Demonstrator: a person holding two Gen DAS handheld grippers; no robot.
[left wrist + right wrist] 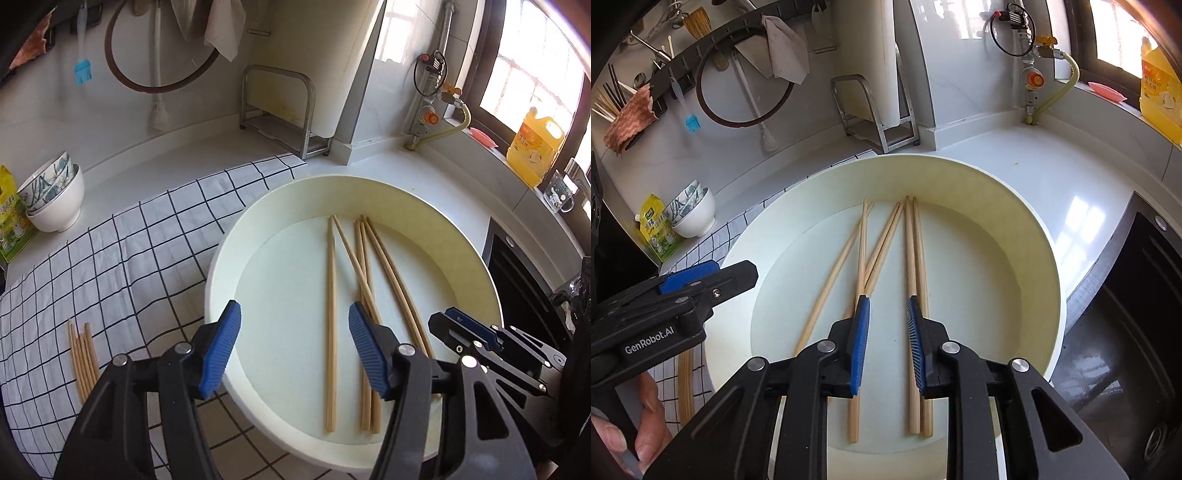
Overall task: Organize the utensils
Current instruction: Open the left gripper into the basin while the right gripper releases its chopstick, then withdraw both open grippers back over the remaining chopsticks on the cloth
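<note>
So this looks like the picking-out stage: loose chopsticks [911, 295] lie in the bottom of the pale round basin [1008, 206], and a small bunch of sorted chopsticks [83, 354] already sits on the checked cloth [122, 251], off to the left of the left gripper [293, 347]. That one hangs over the near rim of the basin with its jaws spread wide and nothing between them (one single stick lies straight ahead in the gap). The right gripper [888, 339] is low inside the basin, jaws partly open and empty, a pair of sticks just under its right finger and others crossing under its left. My guess is the next move means dropping the right one onto a stick and closing squarely, since they're thin, overlapping and lying flat, so easy to fumble.
</note>
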